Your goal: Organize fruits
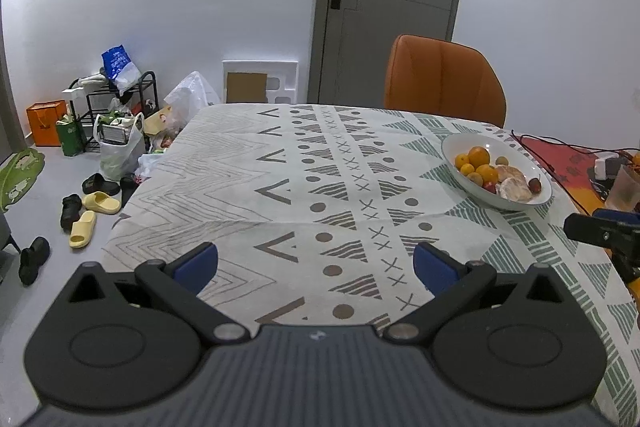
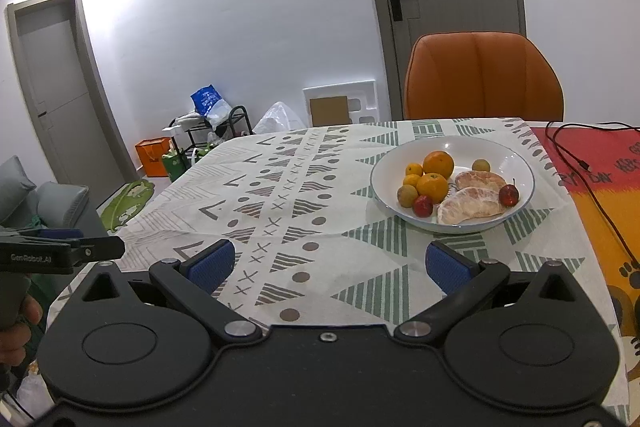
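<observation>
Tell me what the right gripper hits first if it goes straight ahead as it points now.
Probably nothing soon: the right gripper, jaws open, points over bare tablecloth. The fruit bowl sits right of that line, though depth is unclear.

— What is the table [image 2: 320, 187] covered with?

— A white cloth [image 2: 280, 211] with grey and green shapes: triangles, dots, crosses and zigzags. At the right side there is a red and orange cloth [image 2: 600, 187].

— What sits on top?

— A white bowl [image 2: 516, 163] of fruit stands on the patterned cloth, near the far right corner. A thin black cable [image 2: 576, 155] lies across the red and orange cloth.
</observation>
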The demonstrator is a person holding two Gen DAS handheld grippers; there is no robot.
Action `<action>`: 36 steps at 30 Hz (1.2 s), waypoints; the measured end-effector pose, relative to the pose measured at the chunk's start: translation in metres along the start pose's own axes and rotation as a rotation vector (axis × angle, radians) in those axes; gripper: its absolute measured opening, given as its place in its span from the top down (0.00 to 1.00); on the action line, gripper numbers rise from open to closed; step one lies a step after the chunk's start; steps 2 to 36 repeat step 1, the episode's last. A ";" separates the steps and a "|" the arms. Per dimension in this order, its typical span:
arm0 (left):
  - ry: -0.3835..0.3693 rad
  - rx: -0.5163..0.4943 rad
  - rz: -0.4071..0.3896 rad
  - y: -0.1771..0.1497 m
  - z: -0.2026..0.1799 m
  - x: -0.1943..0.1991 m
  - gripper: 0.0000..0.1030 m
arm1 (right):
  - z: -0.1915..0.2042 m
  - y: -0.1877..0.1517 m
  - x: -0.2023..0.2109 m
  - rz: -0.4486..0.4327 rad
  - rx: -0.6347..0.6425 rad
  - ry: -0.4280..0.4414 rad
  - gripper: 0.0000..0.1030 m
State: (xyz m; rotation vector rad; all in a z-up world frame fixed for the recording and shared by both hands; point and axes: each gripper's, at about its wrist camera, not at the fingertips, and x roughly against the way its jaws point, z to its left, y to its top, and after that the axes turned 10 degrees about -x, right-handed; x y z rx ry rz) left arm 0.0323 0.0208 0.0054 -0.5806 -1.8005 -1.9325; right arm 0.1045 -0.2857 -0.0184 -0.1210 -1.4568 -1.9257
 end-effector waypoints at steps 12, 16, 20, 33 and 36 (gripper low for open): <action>-0.002 0.002 0.002 0.000 0.000 -0.001 0.00 | -0.001 0.000 0.000 0.000 -0.001 0.000 0.00; -0.002 0.002 0.002 0.000 0.000 -0.001 0.00 | -0.001 0.000 0.000 0.000 -0.001 0.000 0.00; -0.002 0.002 0.002 0.000 0.000 -0.001 0.00 | -0.001 0.000 0.000 0.000 -0.001 0.000 0.00; -0.002 0.002 0.002 0.000 0.000 -0.001 0.00 | -0.001 0.000 0.000 0.000 -0.001 0.000 0.00; -0.002 0.002 0.002 0.000 0.000 -0.001 0.00 | -0.001 0.000 0.000 0.000 -0.001 0.000 0.00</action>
